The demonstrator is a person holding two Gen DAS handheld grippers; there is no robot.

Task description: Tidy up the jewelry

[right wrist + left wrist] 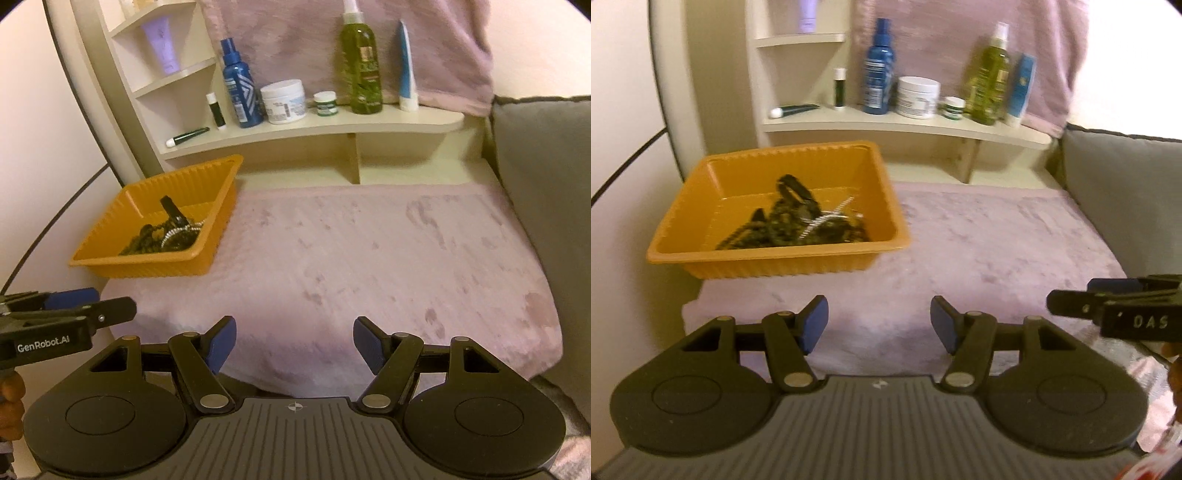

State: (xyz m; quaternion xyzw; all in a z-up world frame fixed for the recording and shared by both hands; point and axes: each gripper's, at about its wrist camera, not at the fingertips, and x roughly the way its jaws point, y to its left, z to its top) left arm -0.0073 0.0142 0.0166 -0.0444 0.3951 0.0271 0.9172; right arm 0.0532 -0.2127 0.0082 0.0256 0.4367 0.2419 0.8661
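An orange plastic tray (713, 173) (207, 184) sits at the left of a pink fuzzy mat (979, 240) (351, 258). Inside it lies a tangle of dark beaded jewelry (798, 225) (162, 236) with a silvery chain and a black strap. My left gripper (879, 325) hovers over the mat's near edge, in front of the tray, open with nothing between its blue pads. My right gripper (293, 343) hangs over the mat's near middle, open and empty too. Each gripper shows at the edge of the other's view: the right gripper (1108, 310) and the left gripper (85, 306).
A cream shelf (905, 125) (314, 127) behind the mat carries a blue bottle (240, 88), a white jar (283, 101), a small jar, a green spray bottle (360, 70) and tubes. A grey cushion (1126, 199) (546, 177) borders the mat on the right. A wall stands to the left.
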